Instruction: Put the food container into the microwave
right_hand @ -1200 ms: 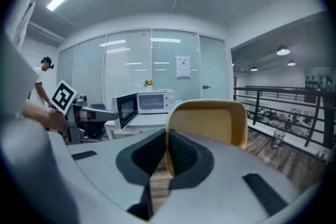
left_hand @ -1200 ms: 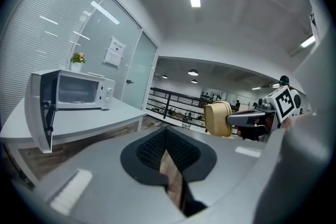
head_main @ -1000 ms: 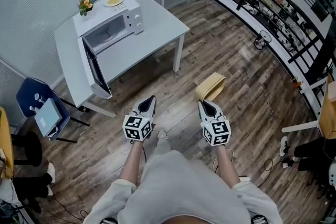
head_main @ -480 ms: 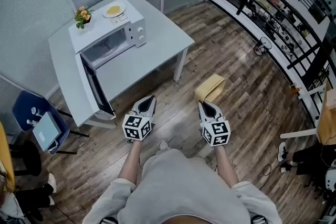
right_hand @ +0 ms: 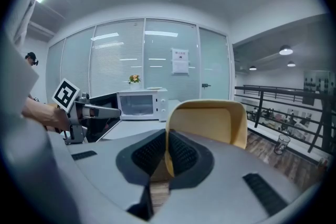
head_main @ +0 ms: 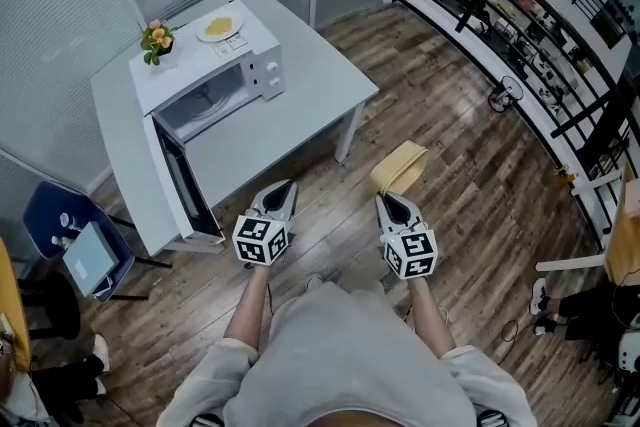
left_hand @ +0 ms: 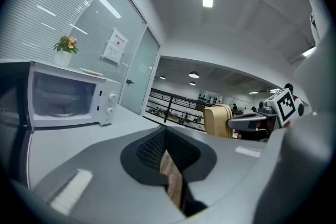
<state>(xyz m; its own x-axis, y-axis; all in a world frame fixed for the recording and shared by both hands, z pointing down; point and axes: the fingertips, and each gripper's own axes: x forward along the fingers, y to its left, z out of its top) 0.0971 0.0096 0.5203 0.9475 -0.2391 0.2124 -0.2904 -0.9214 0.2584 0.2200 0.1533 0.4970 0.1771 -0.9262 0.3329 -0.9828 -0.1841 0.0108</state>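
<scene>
Head view. We list the left gripper (head_main: 281,192) and the right gripper (head_main: 389,202), one in each hand, held side by side over the wooden floor (head_main: 450,145). The tan food container (head_main: 402,165) stands out from the right gripper's tips, in the air and well apart from the white table (head_main: 320,65). On that table sits the white microwave (head_main: 215,70), its dark door (head_main: 180,183) swung open over the table's near edge. On top of the microwave we note a small flower pot (head_main: 156,39) and a plate (head_main: 220,23). A blue chair (head_main: 55,205) stands beside the table.

Left gripper view. We find the jaws pressed together with nothing between them, only floor showing through the slit. The microwave (left_hand: 68,99) lies ahead to the left, cavity exposed. The food container (left_hand: 217,120) shows at the right, held by the right gripper.

Right gripper view. We record the jaws clamped on one wall of the food container (right_hand: 210,123), which stands on edge, its hollow towards the camera. The microwave (right_hand: 142,104) sits beyond it on the table.
</scene>
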